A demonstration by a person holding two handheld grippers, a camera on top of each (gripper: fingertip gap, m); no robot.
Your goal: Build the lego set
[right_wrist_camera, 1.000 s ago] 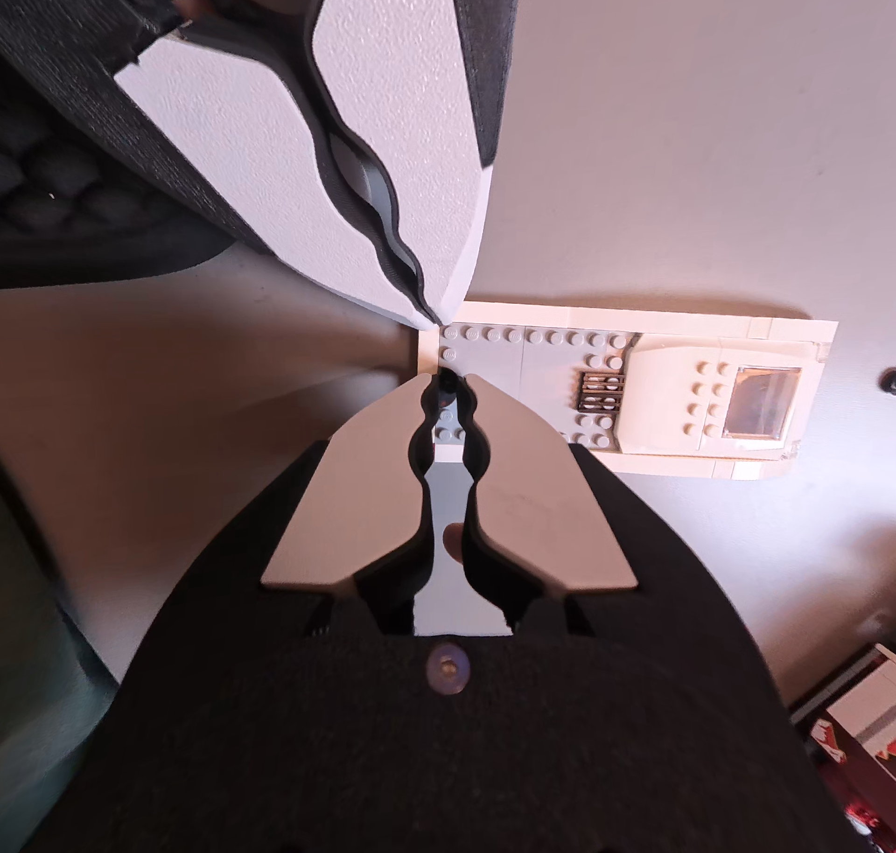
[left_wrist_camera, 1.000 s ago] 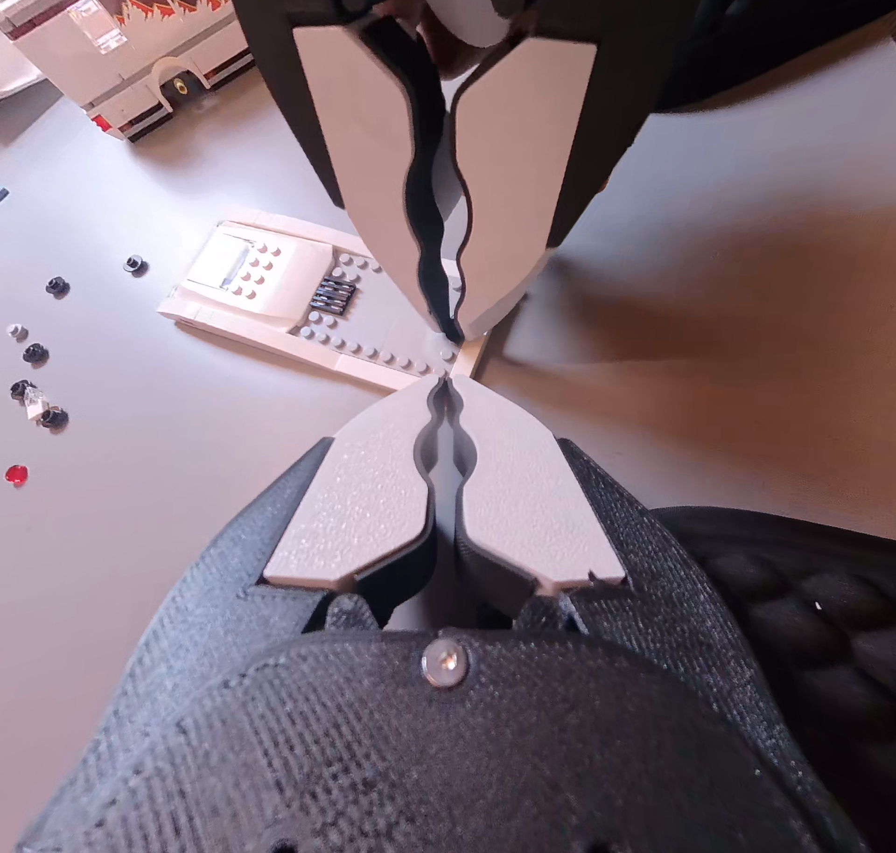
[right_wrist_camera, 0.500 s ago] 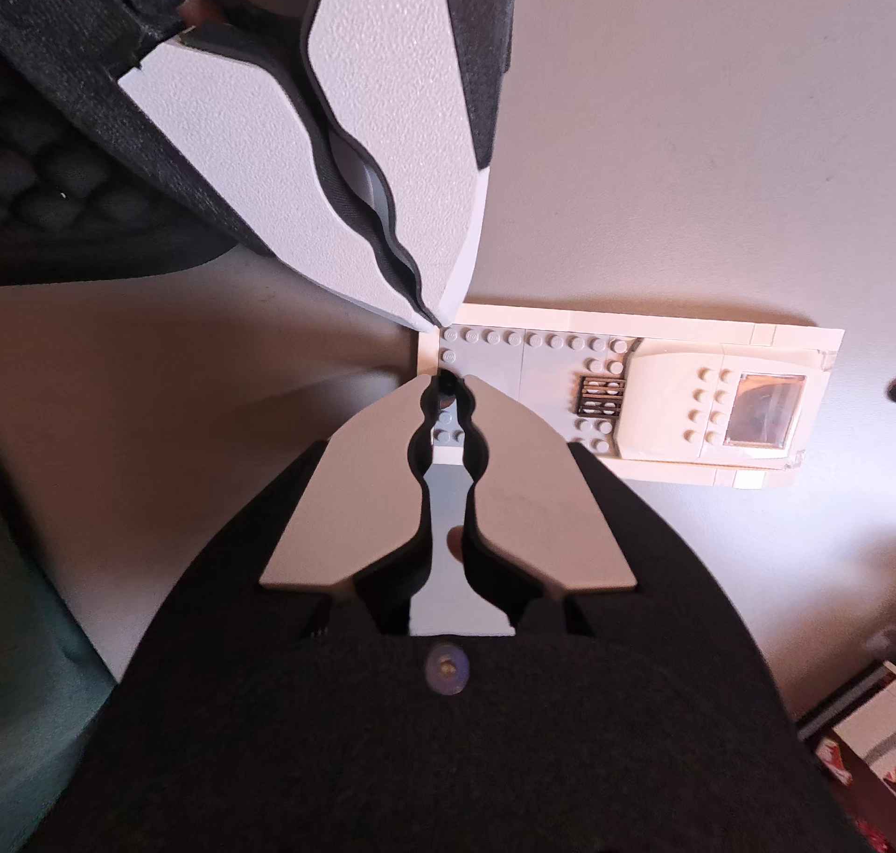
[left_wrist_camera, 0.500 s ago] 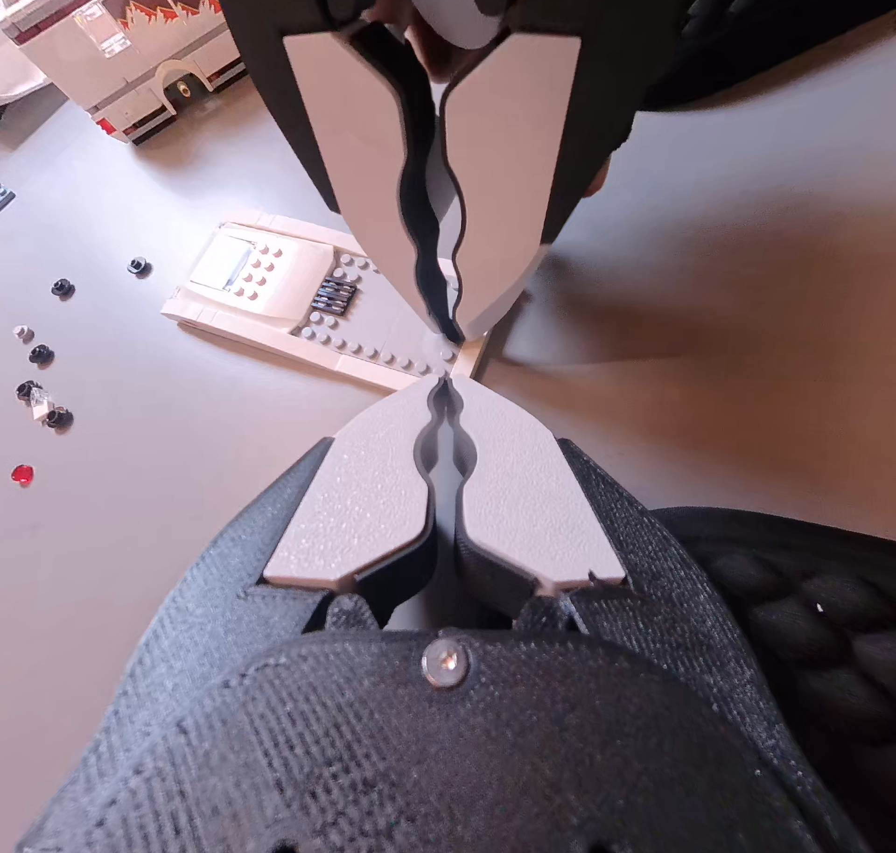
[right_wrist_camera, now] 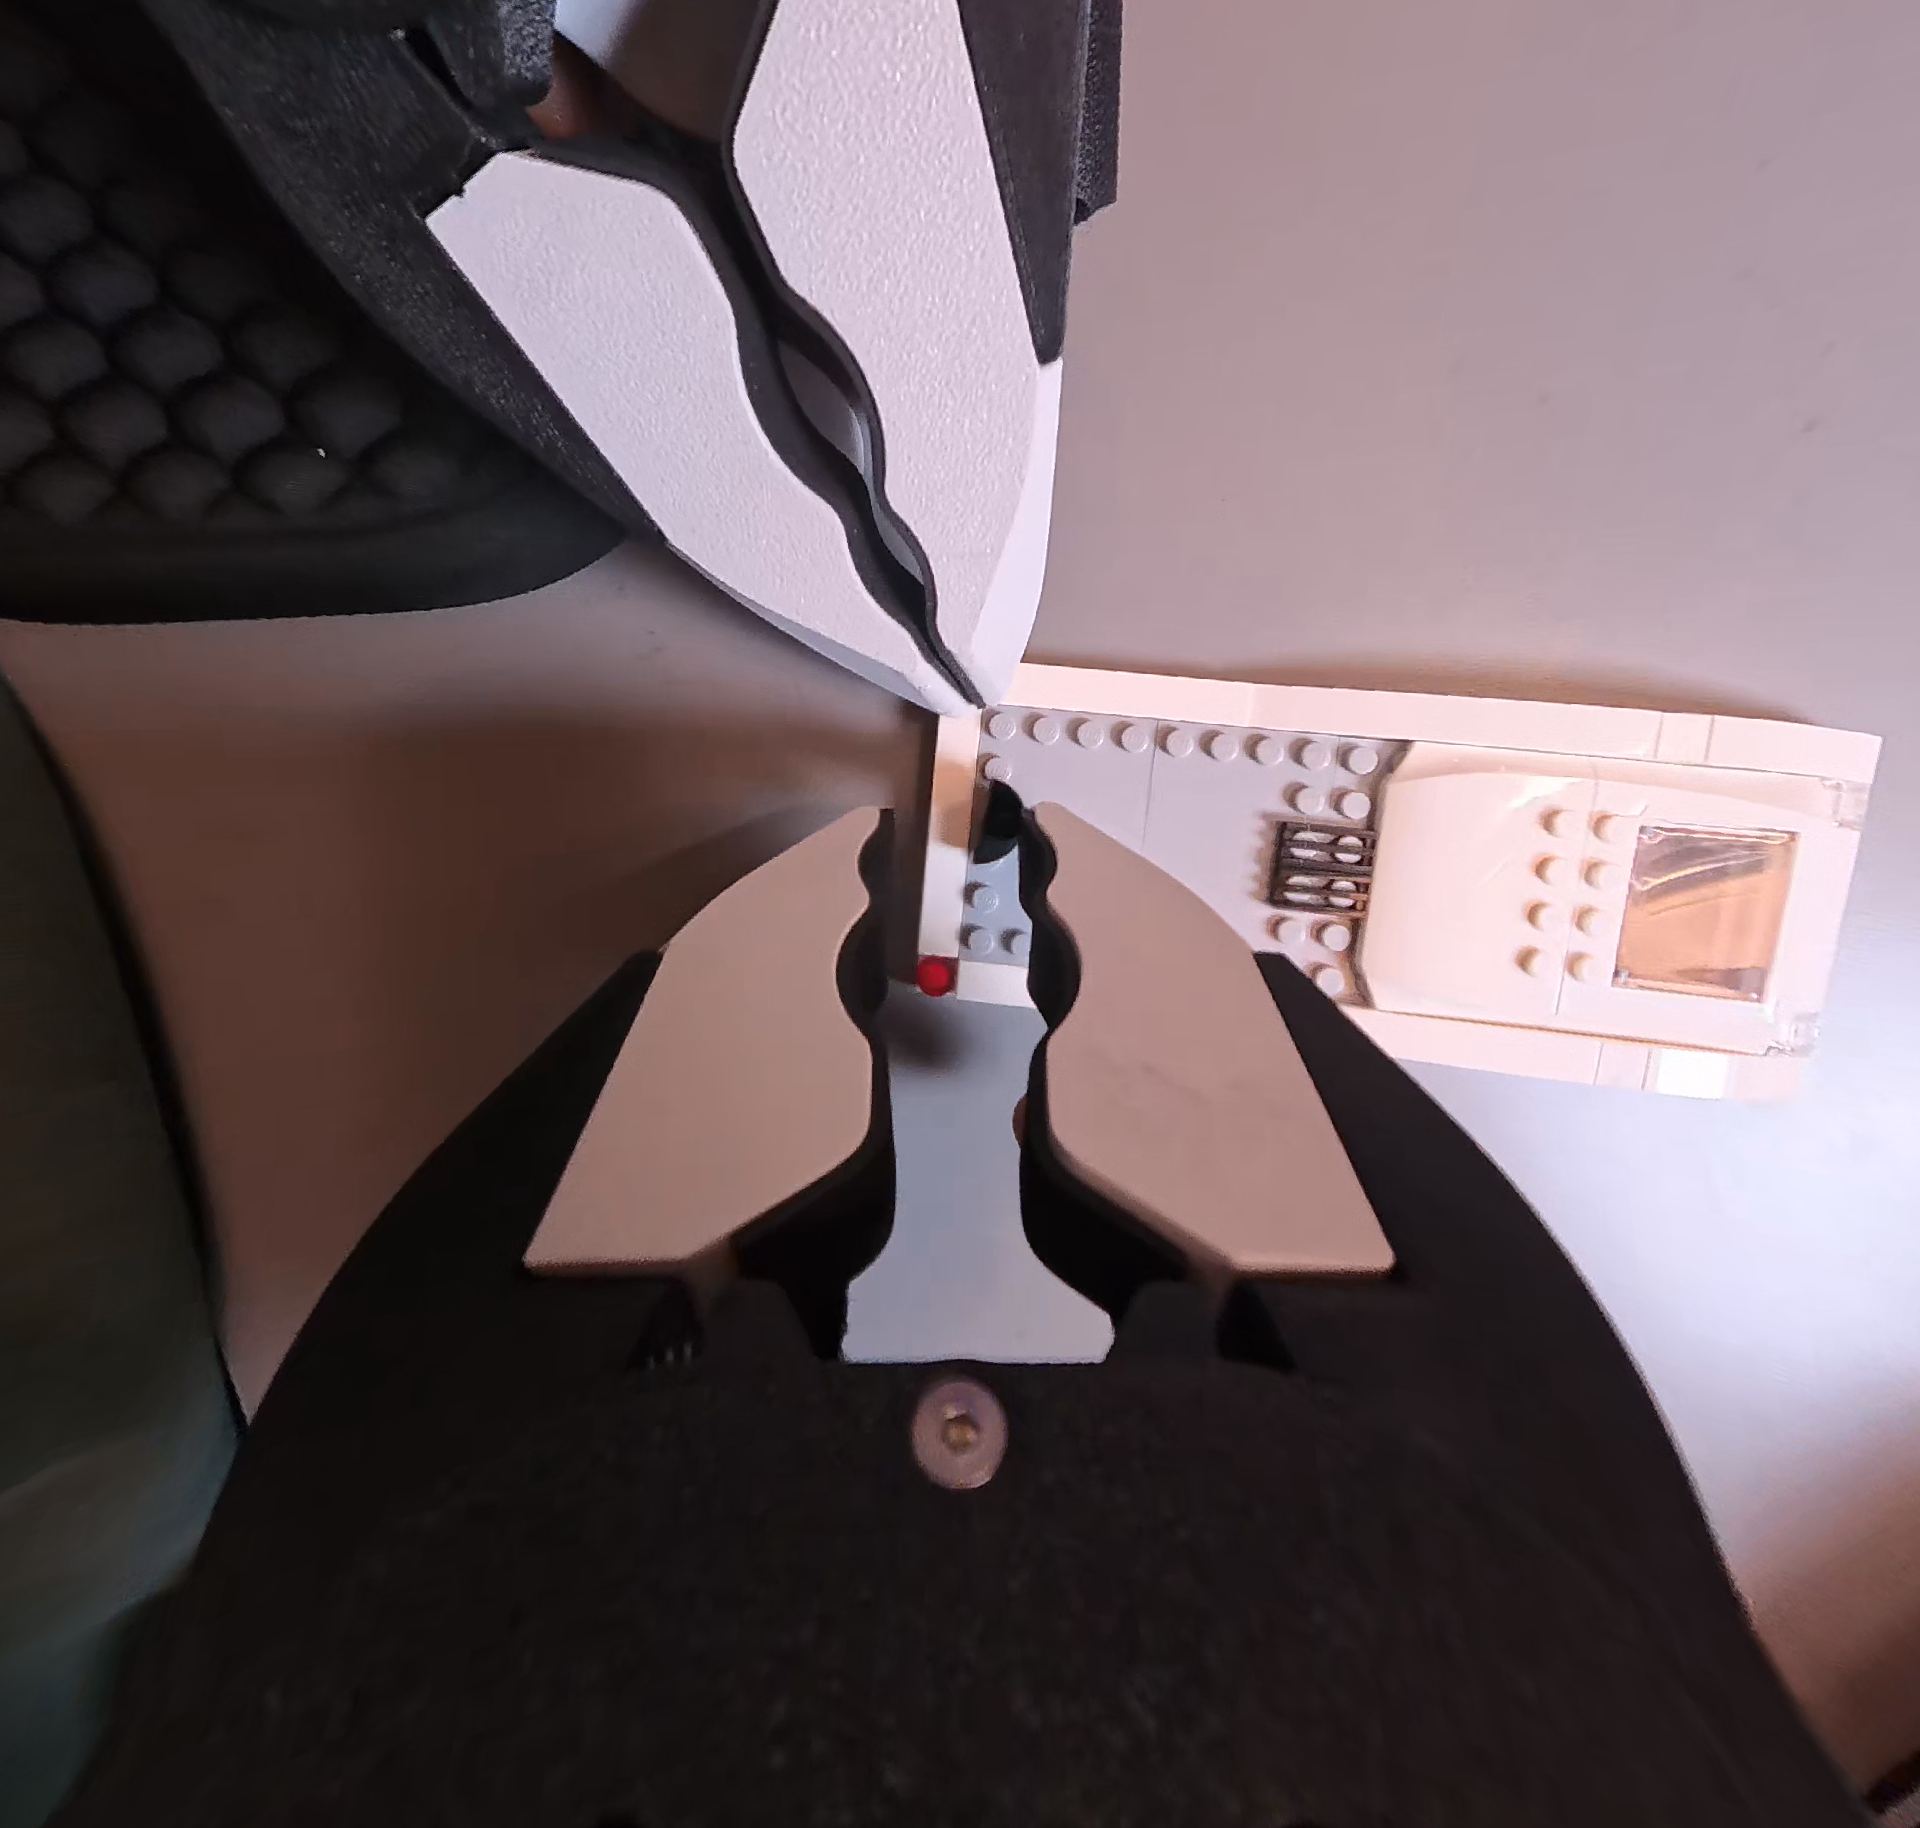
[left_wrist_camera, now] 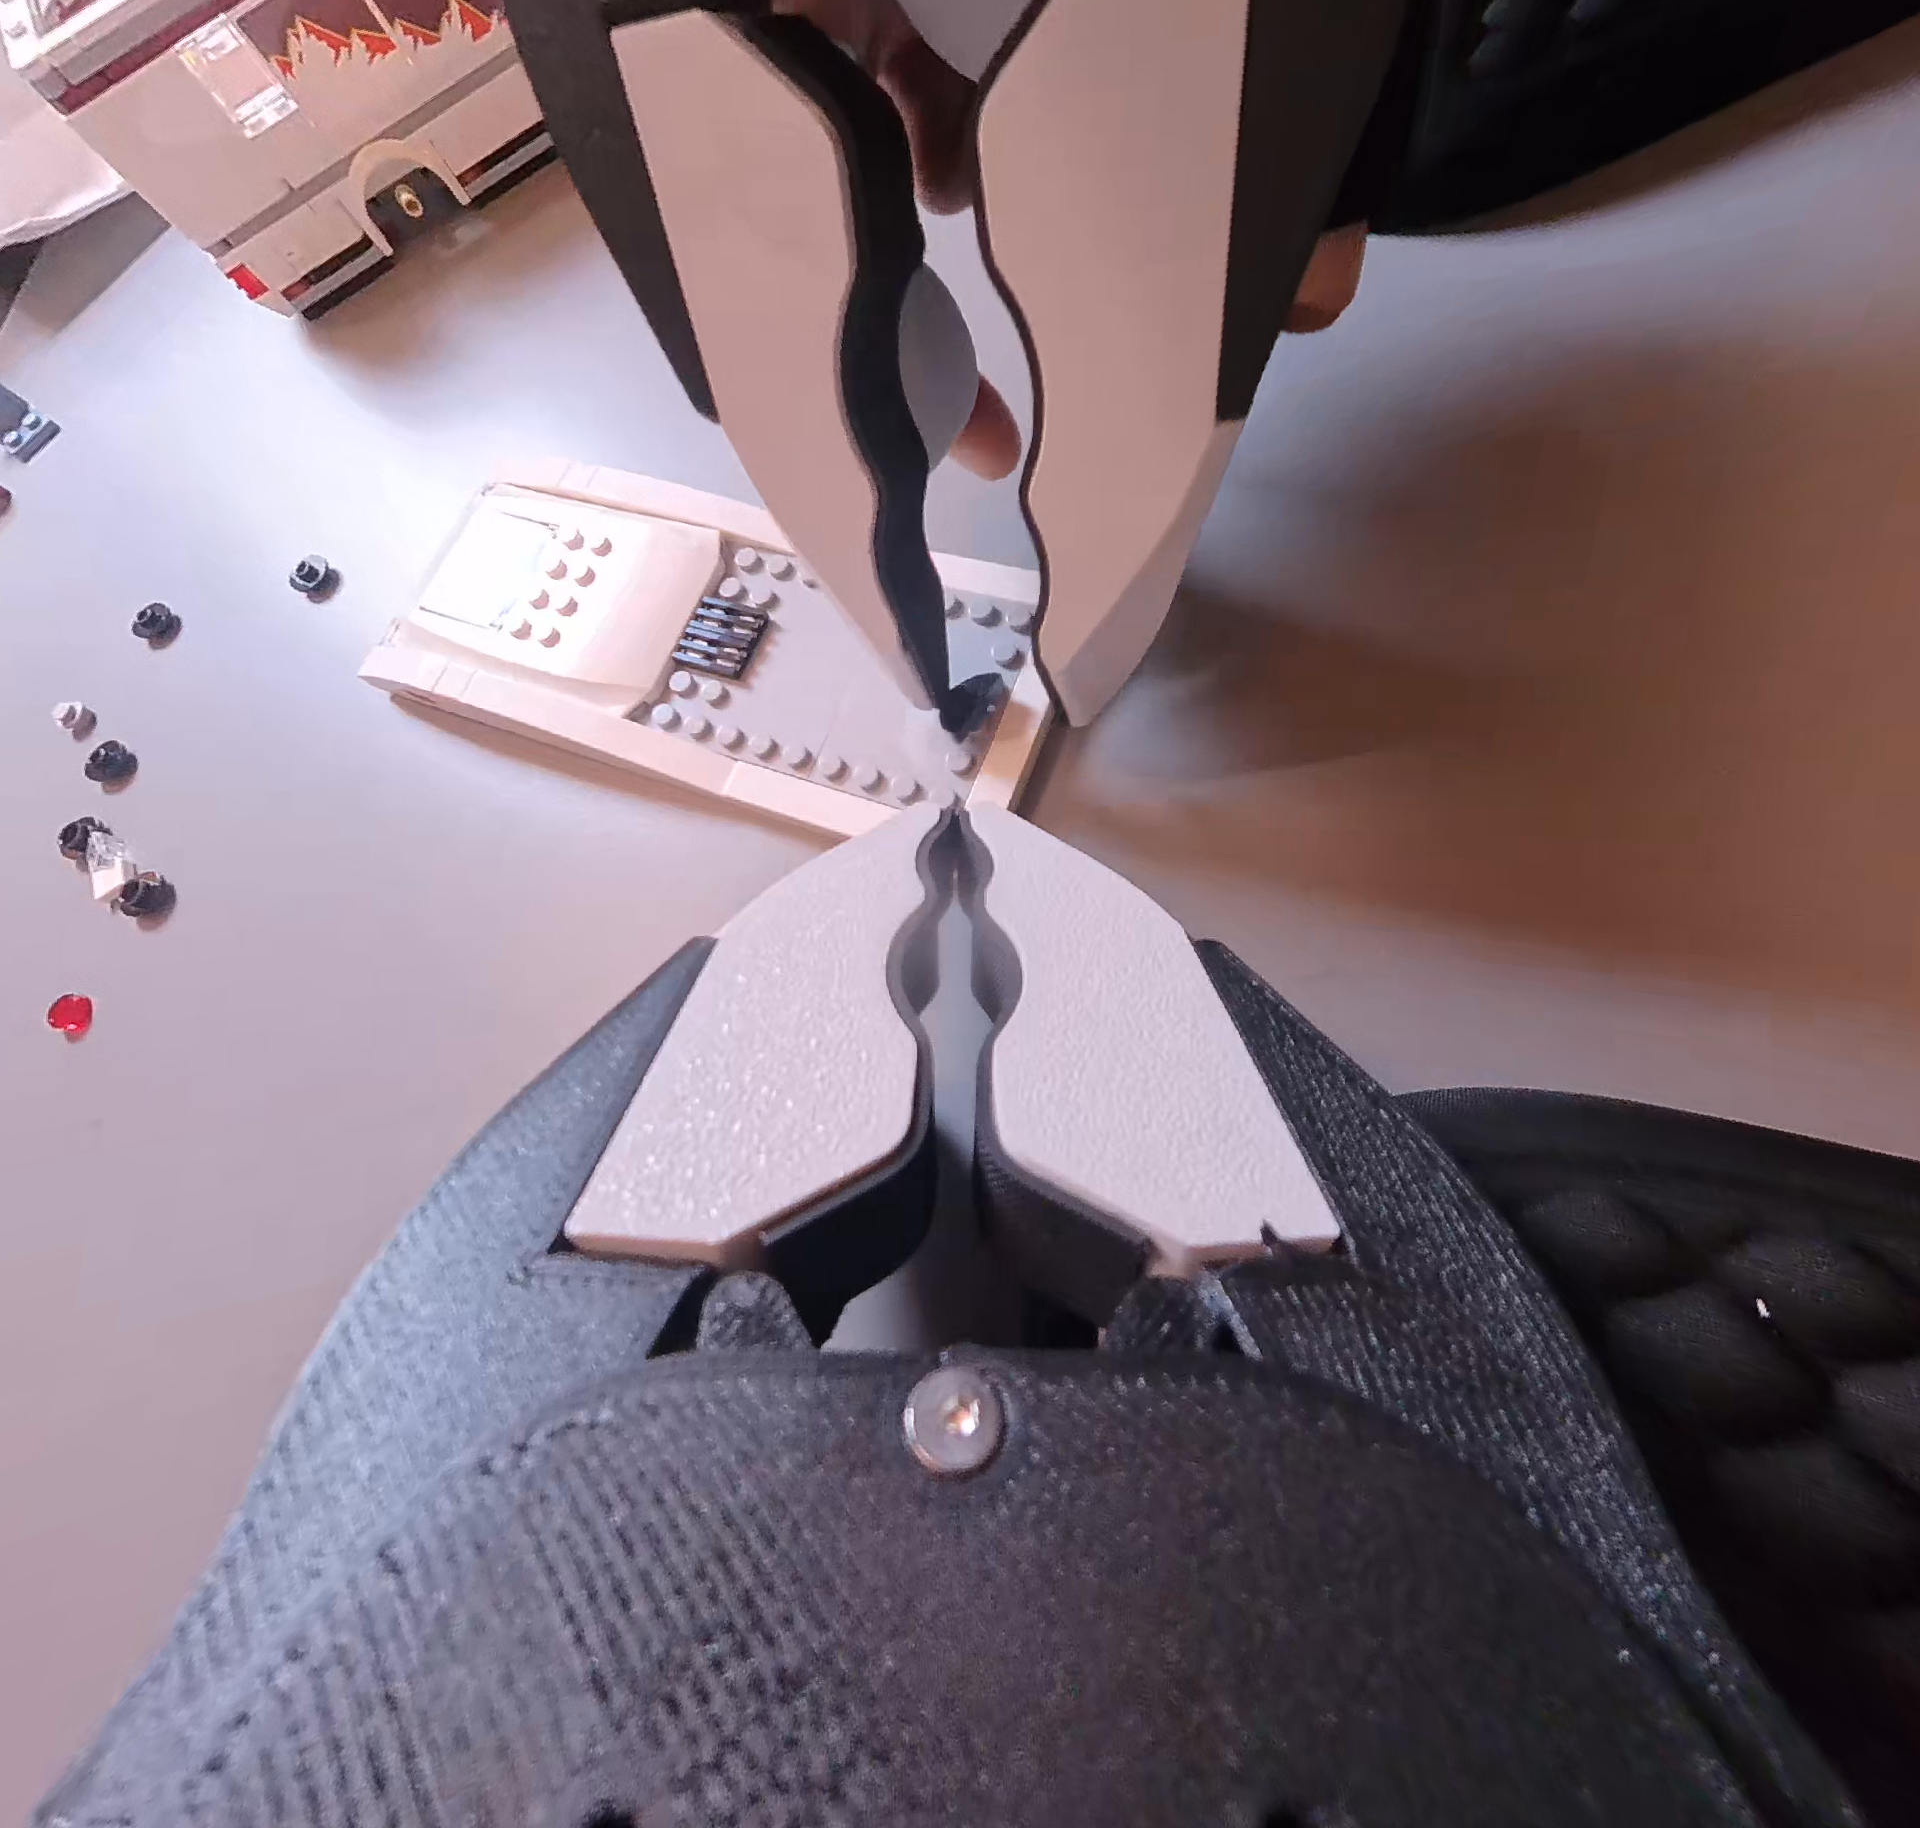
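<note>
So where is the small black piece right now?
The small black piece sits on the grey studded end of the white brick plate, between the open right gripper's fingers, just ahead of the shut left gripper.

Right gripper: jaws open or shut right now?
Open. The right gripper shows a clear gap between its fingers, with the brick plate assembly and a small black piece visible through it.

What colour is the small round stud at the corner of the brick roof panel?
Red stud, seen best in the right wrist view.
</note>
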